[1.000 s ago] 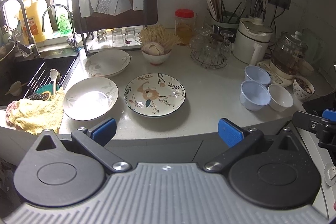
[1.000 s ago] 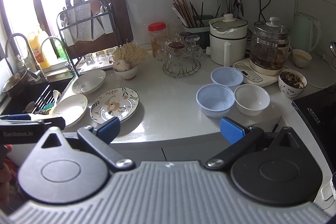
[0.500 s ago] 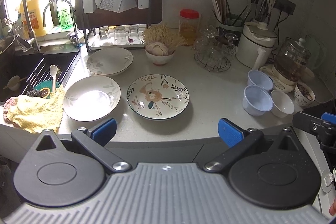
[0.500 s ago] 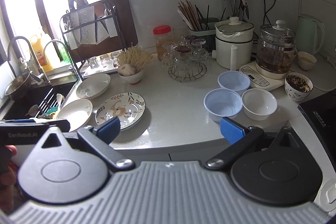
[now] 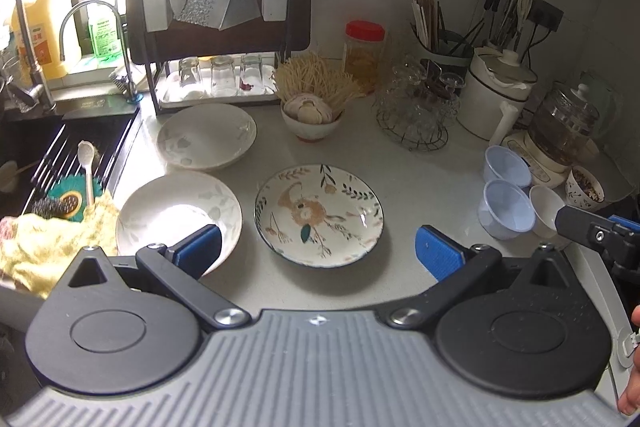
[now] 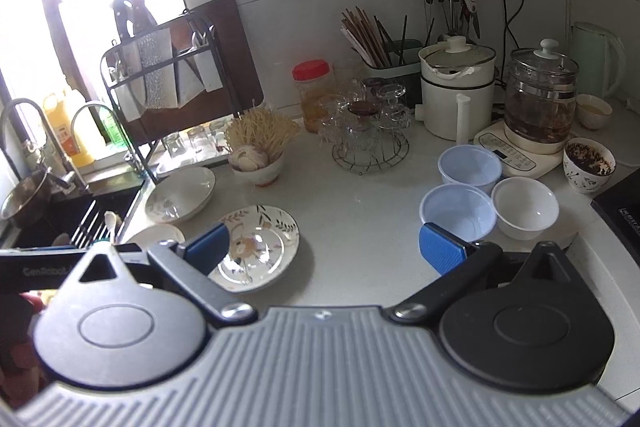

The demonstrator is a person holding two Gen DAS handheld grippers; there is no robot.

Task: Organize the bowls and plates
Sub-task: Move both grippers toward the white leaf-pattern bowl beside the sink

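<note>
A flower-patterned plate [image 5: 319, 213] lies mid-counter, also in the right wrist view [image 6: 260, 247]. Two white plates lie left of it, one near [image 5: 176, 215] and one farther back [image 5: 206, 135]. Two pale blue bowls [image 6: 456, 211] [image 6: 470, 165] and a white bowl [image 6: 525, 207] stand at the right. My left gripper [image 5: 318, 251] is open and empty, just in front of the patterned plate. My right gripper [image 6: 324, 251] is open and empty over the counter's front edge, between the plate and the bowls.
A sink [image 5: 60, 155] with a yellow cloth [image 5: 52, 235] is at the left. A dish rack [image 5: 216, 27], a bowl of garlic [image 5: 312, 119], a glass stand [image 5: 416, 115], a white cooker [image 6: 456, 91] and a glass kettle [image 6: 540, 95] line the back. A patterned bowl [image 6: 588, 165] stands far right.
Both grippers have moved forward toward the counter; the plates and bowls now look closer. Both stay open. Nothing on the counter has moved.
</note>
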